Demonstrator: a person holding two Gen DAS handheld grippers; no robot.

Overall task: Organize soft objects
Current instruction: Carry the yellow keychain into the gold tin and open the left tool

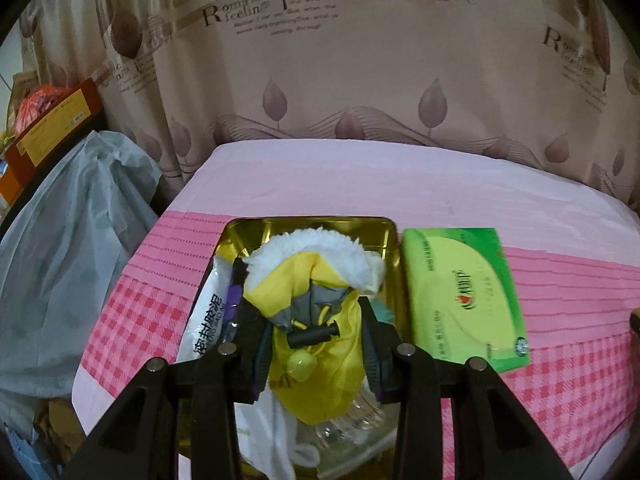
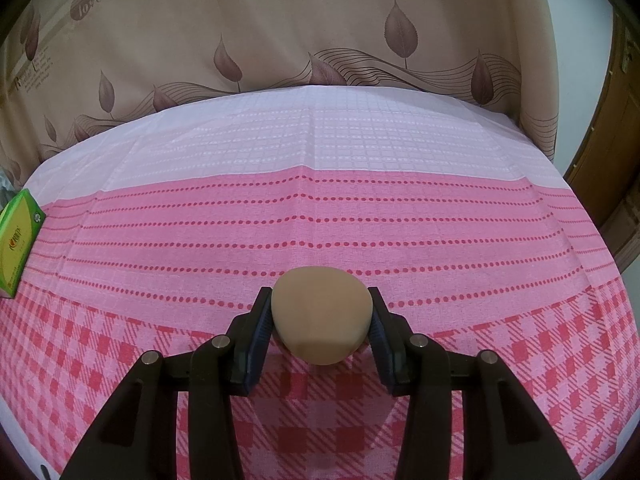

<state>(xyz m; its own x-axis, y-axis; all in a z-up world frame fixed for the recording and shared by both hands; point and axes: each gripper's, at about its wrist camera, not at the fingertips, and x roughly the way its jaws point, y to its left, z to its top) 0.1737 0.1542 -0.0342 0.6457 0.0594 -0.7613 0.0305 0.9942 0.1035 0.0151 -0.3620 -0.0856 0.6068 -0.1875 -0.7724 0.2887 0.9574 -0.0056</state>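
In the left wrist view my left gripper (image 1: 316, 312) is shut on a small yellow garment (image 1: 316, 336) with a white fleece hood, a grey patch and a black cord toggle. It hangs over a gold metal tin (image 1: 384, 240) that holds a white plastic pouch (image 1: 204, 316) with black print and clear wrapping lower down. A green tissue pack (image 1: 464, 300) lies just right of the tin. In the right wrist view my right gripper (image 2: 320, 312) is shut on a smooth tan foam pad (image 2: 322, 320), held just above the pink checked cloth (image 2: 320, 216).
A beige leaf-print curtain (image 1: 360, 80) hangs behind the table. Left of the table stand a pale blue plastic bag (image 1: 68, 240) and stacked orange boxes (image 1: 52, 120). The green tissue pack (image 2: 18, 240) shows at the right wrist view's left edge. A wooden door (image 2: 616, 168) is at far right.
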